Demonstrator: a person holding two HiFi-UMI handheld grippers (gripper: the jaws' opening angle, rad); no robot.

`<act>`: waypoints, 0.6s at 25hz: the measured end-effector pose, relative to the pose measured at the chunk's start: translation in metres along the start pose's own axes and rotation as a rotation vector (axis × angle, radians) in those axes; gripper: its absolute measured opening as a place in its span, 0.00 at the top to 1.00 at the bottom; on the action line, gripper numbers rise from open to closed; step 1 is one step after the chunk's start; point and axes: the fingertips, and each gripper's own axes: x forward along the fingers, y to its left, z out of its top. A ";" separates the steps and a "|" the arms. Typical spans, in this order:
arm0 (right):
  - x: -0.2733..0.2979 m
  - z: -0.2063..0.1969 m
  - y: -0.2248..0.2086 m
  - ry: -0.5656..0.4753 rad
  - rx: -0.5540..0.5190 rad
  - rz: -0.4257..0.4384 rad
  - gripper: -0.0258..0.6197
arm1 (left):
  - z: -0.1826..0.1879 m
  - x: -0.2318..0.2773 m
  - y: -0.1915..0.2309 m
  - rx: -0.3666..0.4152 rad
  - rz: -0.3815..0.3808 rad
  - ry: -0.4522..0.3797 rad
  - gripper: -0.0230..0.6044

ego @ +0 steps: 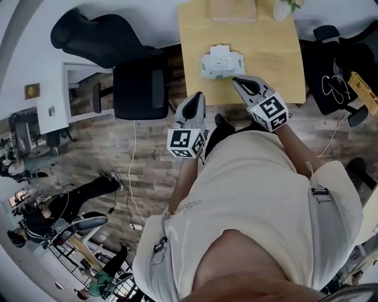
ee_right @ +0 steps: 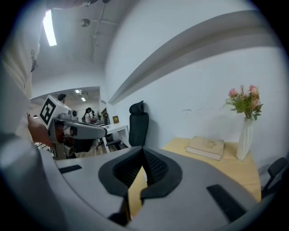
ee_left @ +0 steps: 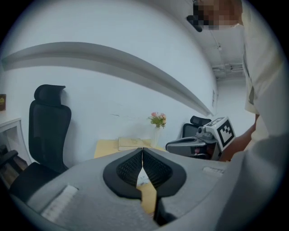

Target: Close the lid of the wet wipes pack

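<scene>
Both left gripper (ego: 199,96) and right gripper (ego: 238,81) fingers (ee_right: 156,167) closed, near illegible wet wipes pack (ego: 222,63).

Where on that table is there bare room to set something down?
The table is bare right of the wet wipes pack, with a narrower strip on its left. The far edge is crowded by book and vase.

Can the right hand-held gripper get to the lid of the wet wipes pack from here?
Probably yes: the right hand-held gripper hangs beside the white-and-green wet wipes pack on the pale wooden table, with nothing between them.
</scene>
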 end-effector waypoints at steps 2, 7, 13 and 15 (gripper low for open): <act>0.007 0.012 0.009 -0.022 0.012 -0.045 0.96 | 0.007 -0.002 0.017 0.032 -0.039 -0.010 0.94; 0.009 0.021 0.022 -0.024 0.016 -0.158 0.96 | 0.016 -0.001 0.042 0.037 -0.130 -0.047 0.94; -0.007 0.007 0.015 0.022 0.037 -0.266 0.96 | 0.008 0.013 0.045 0.015 -0.216 -0.027 0.94; -0.008 0.009 0.004 0.013 0.044 -0.286 0.96 | 0.007 0.026 0.044 0.020 -0.229 -0.022 0.94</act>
